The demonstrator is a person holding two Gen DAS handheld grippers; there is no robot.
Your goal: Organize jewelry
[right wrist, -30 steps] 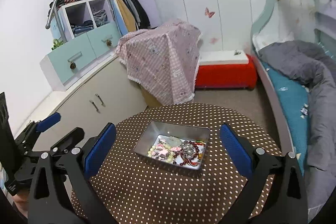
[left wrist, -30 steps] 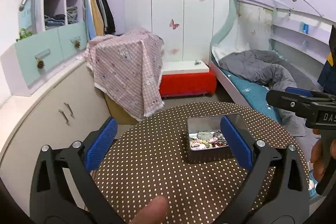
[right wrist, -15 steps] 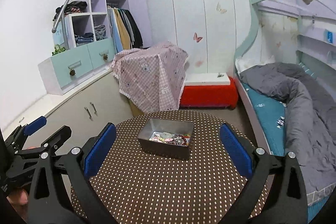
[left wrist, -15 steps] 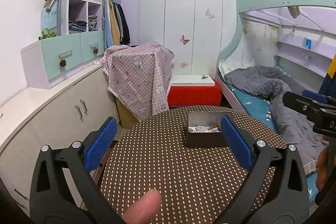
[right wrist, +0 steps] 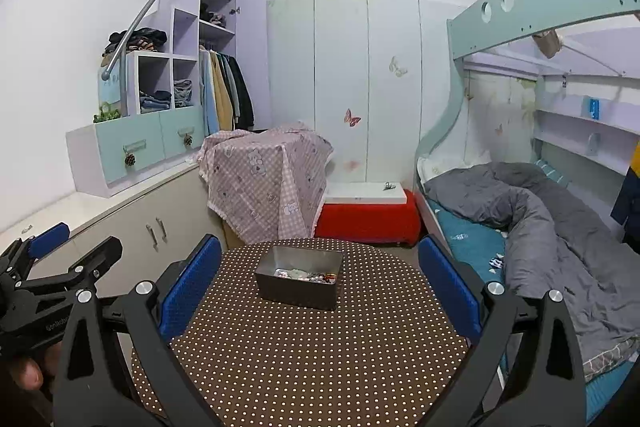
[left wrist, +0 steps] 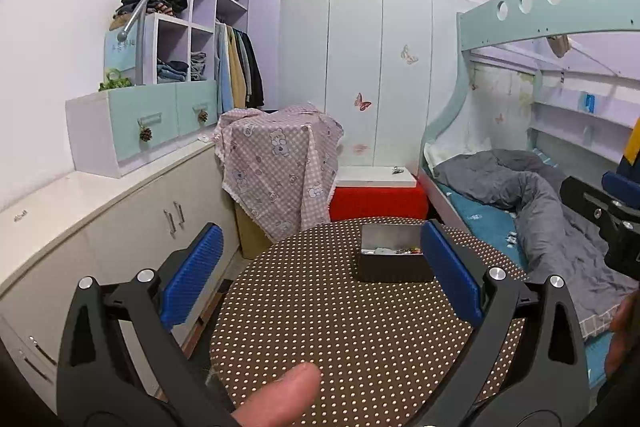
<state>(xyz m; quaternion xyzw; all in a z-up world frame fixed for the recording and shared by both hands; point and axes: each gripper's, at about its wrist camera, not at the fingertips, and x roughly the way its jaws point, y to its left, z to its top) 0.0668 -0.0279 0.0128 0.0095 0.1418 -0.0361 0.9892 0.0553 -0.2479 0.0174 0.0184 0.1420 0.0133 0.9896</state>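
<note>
Right wrist view shows a metal tin (right wrist: 299, 283) sitting on the round dotted table (right wrist: 304, 359), toward the 12 o'clock edge of the tabletop. Inside lies a jumble of jewelry (right wrist: 306, 274): pale beads, some dark red ones, small bright bits; single pieces cannot be told apart from here. No jewelry shows on the tablecloth outside the tin. That fits either a heap waiting to be sorted or pieces already gathered into the tin; the pictures do not settle which.

The right gripper (right wrist: 320, 291) is spread wide with nothing between its blue pads, held back at the 6 o'clock side of the table. The left gripper (left wrist: 320, 279) is likewise spread and empty, at about 7 o'clock, with the tin (left wrist: 394, 263) toward 1 o'clock of its view and a thumb (left wrist: 280, 399) at the bottom.

Any handling of the tin's contents would go best from above, jaws narrowed to clear the walls, pinching a strand at one spot and lifting slowly so tangled pieces fall away; the other gripper could steady the light tin against sliding on the cloth.

Faint lettering shows on the left gripper's body at 8 o'clock in the right wrist view; it is too blurred to read.
</note>
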